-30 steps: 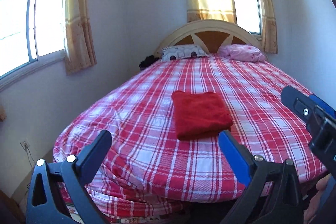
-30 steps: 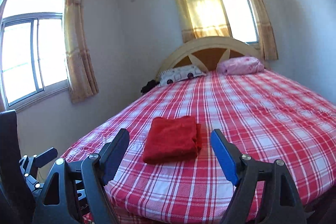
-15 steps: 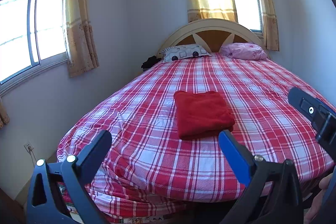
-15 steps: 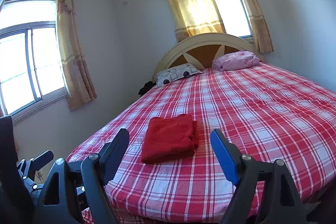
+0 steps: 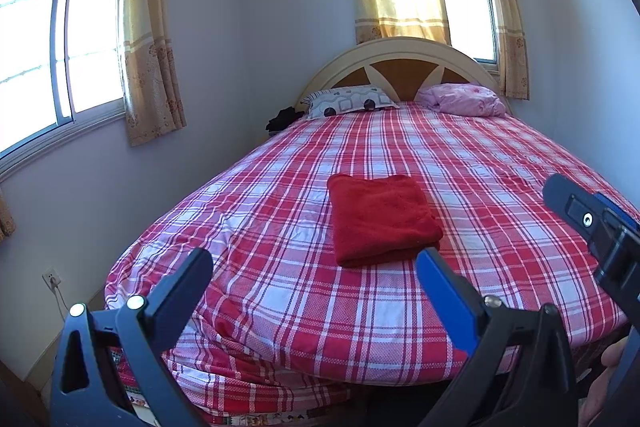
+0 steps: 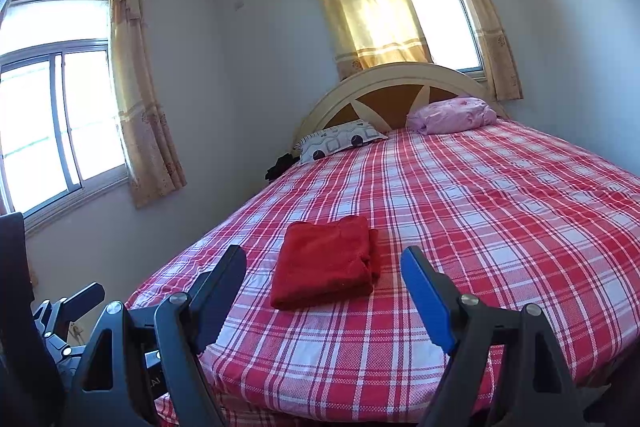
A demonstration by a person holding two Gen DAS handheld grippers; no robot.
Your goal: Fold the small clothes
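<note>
Since the red fleecy garment [image 5: 382, 219] already lies folded into a neat rectangle near the foot of the bed, flat on the red-and-white plaid bedspread [image 5: 500, 163], the folding looks done or nearly so. Both tools hang back over the foot end, well apart from the cloth and touching nothing. The left gripper [image 5: 316, 281] has its fingers spread wide with nothing between them; the right gripper [image 6: 324, 277] is equally wide and empty.

Any risk would come from another pass, I judge: a finger dragged across the soft pile could catch the top layer and pull the stack open, or ruck the loose bedspread beneath it.

From the right wrist, the garment's [image 6: 326, 261] layered edges show along its right side, which the left wrist view hides. Only the left wrist view shows the wall socket [image 5: 52, 279] low beside the bed. Beyond lie a patterned white pillow [image 5: 346, 101], a pink pillow [image 5: 464, 99] and the arched wooden headboard [image 5: 400, 61].
</note>
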